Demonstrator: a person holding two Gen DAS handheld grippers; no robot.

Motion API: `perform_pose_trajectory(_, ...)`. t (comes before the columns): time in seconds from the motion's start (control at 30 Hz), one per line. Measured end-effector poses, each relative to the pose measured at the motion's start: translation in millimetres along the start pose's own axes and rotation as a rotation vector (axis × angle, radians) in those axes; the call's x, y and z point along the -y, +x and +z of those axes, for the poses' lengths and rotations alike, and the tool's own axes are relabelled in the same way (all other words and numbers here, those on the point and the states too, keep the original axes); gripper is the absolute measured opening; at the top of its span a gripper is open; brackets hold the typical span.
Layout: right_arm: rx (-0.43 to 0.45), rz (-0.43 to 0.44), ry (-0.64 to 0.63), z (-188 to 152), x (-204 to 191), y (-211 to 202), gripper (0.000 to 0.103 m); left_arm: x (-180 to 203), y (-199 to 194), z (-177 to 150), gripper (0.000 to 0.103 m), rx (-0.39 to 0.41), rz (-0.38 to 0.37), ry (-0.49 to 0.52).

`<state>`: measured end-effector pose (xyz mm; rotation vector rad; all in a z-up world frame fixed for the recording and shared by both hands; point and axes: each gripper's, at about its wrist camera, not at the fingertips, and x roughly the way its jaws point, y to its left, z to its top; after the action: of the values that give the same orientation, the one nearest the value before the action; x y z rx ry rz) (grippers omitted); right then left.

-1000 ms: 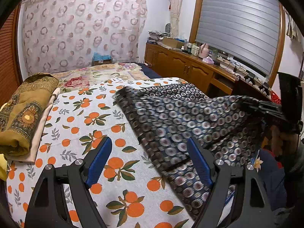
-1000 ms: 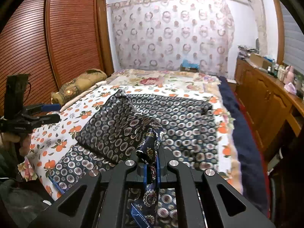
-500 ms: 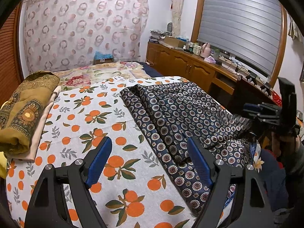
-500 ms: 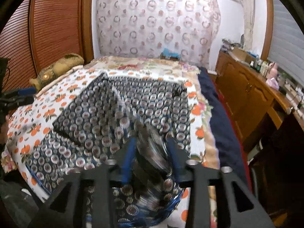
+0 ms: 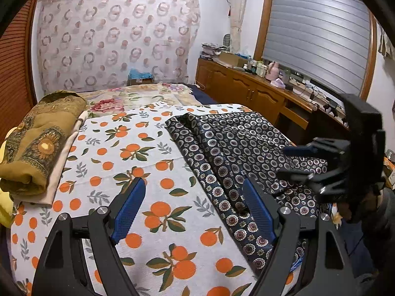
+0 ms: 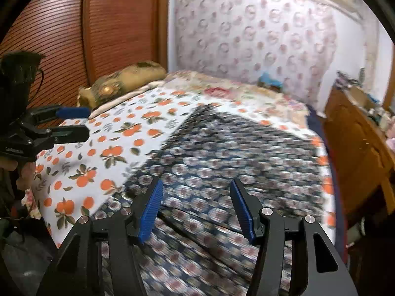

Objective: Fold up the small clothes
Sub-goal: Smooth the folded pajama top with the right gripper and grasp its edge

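Note:
A dark navy garment with a ring pattern (image 5: 237,148) lies folded over on itself on the right half of the bed; it shows blurred in the right wrist view (image 6: 222,162). My left gripper (image 5: 195,202) is open and empty above the orange-print sheet (image 5: 138,153), at the garment's left edge. My right gripper (image 6: 196,204) is open and empty just above the garment's near part. The right gripper also shows in the left wrist view (image 5: 293,162), open, over the garment's right edge. The left gripper shows in the right wrist view (image 6: 76,122), open.
A folded olive-gold blanket (image 5: 42,138) lies on a pale cloth at the bed's left side. A wooden sideboard (image 5: 259,93) with small items runs along the right, under the shuttered window. A wooden wardrobe (image 6: 74,37) stands at the left.
My right gripper has opened and let go of the garment's fold, which now lies flat on the bed. The right gripper has swung left. My left gripper has barely moved.

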<state>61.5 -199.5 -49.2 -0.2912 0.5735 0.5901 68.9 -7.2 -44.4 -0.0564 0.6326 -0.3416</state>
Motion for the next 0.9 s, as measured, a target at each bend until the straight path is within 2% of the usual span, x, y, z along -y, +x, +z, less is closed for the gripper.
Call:
perform_pose_trajectory(0.33, -0.138, 0.123, -0.078, 13.2, -25.6, 60.9, 0.058, -6.6, -0.2, -5.2, 0.082, -0.003, 0.0, -0.023)
perform_pose_trajectory(0.53, -0.197, 0.107, -0.096, 10.0, -34.3, 85.3, 0.058, -6.3, 1.3, -7.0, 0.082, -0.007, -0.005, -0.025)
perform_pose_trajectory(0.77, -0.19, 0.089, -0.137, 4.6, -37.6, 93.4, 0.058, -3.8, 2.9, -8.7, 0.082, -0.014, -0.009, -0.023)
perform_pose_trajectory(0.83, -0.187, 0.093, -0.14, 2.5, -36.4, 95.7, 0.049, -3.4, 3.2, -8.8, 0.082, -0.015, -0.009, -0.023)
perform_pose_trajectory(0.9, -0.179, 0.101, -0.121, 1.2, -32.0, 92.2, 0.016, -2.9, 3.3, -9.2, 0.082, -0.015, -0.01, -0.022)
